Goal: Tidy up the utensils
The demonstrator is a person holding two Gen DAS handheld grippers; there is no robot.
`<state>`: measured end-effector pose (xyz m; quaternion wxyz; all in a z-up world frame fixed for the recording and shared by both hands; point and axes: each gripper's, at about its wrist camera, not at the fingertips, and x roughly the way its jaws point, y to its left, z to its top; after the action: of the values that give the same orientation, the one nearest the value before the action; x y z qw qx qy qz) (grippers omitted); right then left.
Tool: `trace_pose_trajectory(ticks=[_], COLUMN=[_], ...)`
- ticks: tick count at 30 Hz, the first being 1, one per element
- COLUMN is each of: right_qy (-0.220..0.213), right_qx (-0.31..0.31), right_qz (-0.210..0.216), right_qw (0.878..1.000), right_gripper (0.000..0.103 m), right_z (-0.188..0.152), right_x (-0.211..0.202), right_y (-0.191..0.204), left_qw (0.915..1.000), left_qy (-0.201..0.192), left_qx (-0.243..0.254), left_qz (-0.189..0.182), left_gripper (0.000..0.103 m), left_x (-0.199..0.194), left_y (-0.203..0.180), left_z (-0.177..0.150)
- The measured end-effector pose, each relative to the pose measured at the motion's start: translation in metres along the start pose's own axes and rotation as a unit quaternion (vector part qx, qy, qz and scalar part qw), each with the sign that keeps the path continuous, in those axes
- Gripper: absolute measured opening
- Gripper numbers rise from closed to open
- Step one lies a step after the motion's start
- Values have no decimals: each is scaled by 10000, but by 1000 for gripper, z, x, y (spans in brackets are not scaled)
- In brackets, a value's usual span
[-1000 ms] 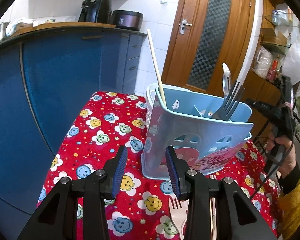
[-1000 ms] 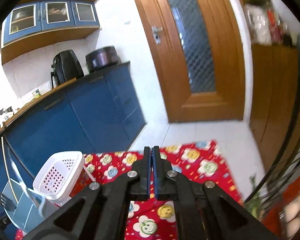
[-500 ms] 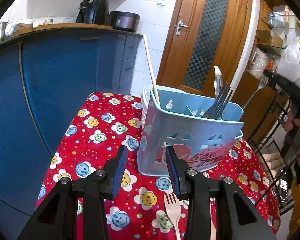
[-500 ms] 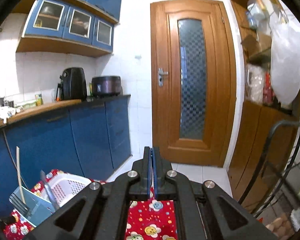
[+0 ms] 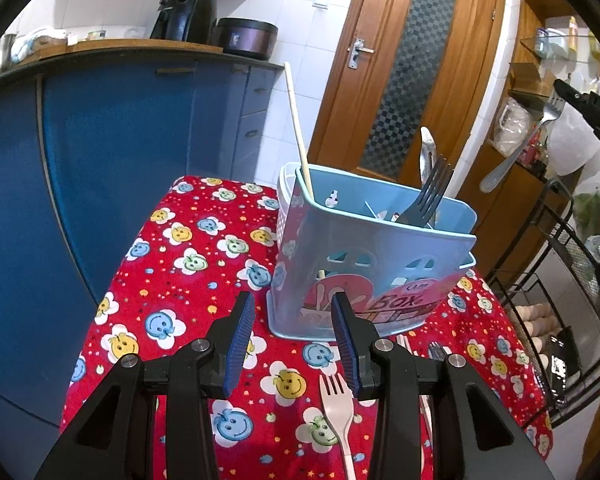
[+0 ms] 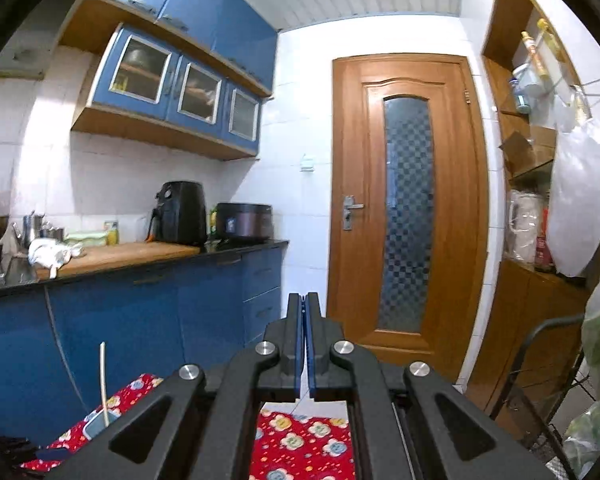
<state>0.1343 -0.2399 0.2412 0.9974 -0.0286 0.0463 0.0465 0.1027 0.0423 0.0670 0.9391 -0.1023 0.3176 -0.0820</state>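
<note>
A light blue utensil caddy (image 5: 372, 264) stands on the red smiley tablecloth (image 5: 188, 264). It holds a wooden chopstick (image 5: 298, 128), a dark fork (image 5: 428, 196) and a metal handle. My left gripper (image 5: 294, 340) hovers open just in front of the caddy, nothing between its pads. A pink plastic fork (image 5: 336, 404) lies on the cloth under its right finger. High at the right, my right gripper (image 5: 562, 90) is shut on a metal fork (image 5: 516, 148) near the tines, handle hanging down. In the right wrist view the right gripper (image 6: 303, 300) is pressed shut and the fork is hidden.
A white perforated basket (image 5: 286, 184) sits against the caddy's far side. More cutlery (image 5: 436, 350) lies on the cloth at the right. Blue cabinets (image 5: 120, 152) run along the left, a wooden door (image 5: 404, 80) stands behind, and a black wire rack (image 5: 548, 280) is at the table's right.
The right gripper has risen from beside the caddy to high on the right with the metal fork, and its view swung up from the table to the door. The left gripper barely moved.
</note>
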Motion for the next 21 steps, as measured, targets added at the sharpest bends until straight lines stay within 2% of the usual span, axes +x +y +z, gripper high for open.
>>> trace_pose_trajectory(ticks=[12, 21], right_qy=[863, 1468], right_qx=[-570, -647], right_qz=[612, 961], right_qw=[9928, 9824], right_gripper=[3, 4], right_z=[-61, -96], right_x=[26, 41], right_y=[59, 73], left_qw=[10000, 9998], left_qy=[-44, -25], left_qx=[-57, -163], left_qz=[-63, -78], left_gripper=[41, 41], left_x=[-7, -6], left_y=[6, 13], left_z=[-1, -3])
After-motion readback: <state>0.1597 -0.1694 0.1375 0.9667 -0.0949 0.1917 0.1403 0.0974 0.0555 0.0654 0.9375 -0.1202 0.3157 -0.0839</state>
